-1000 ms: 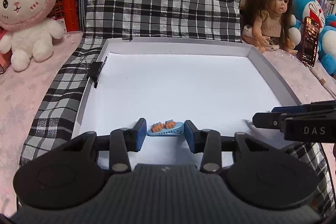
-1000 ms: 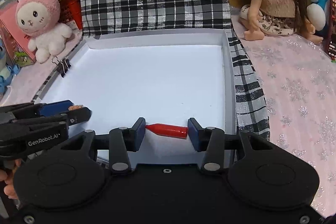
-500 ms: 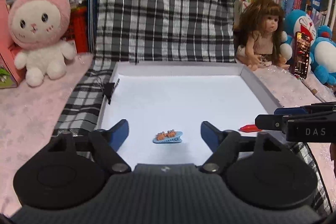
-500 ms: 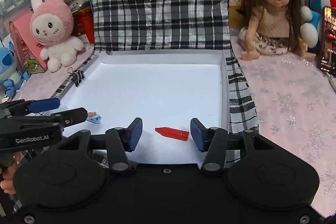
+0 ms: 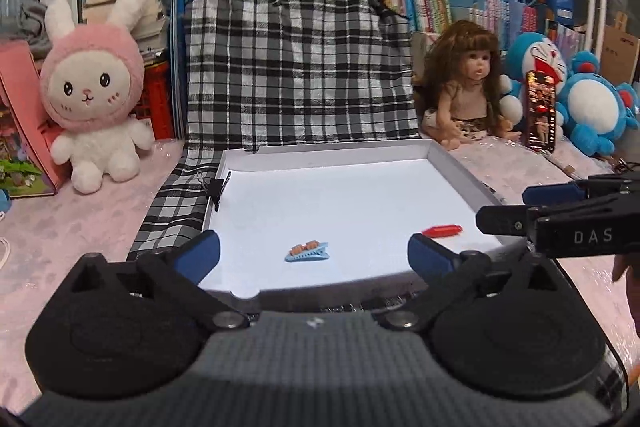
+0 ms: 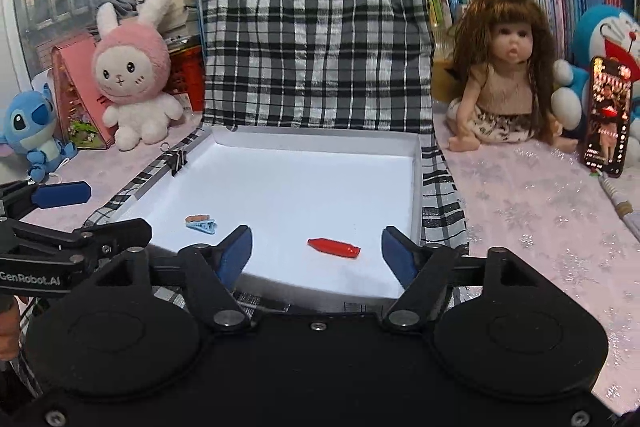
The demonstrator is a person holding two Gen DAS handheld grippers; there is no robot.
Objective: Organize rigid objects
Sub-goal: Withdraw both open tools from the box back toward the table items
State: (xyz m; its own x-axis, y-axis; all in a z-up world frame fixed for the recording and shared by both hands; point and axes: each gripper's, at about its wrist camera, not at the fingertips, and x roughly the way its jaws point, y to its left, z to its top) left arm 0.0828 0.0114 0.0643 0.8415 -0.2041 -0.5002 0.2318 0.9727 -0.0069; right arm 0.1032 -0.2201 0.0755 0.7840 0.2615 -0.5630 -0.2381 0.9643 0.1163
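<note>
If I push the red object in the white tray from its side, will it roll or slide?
The red object looks rounded and tapered, so it probably rolls, curving toward its narrow end. It seems rigid and light. The tray wall should stop it.

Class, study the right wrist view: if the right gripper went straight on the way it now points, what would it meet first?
Most likely the red cap-like piece, lying on the white tray between the right gripper's opening jaws and untouched by them. Depth is unclear; it might land on bare tray floor just beside it.
</note>
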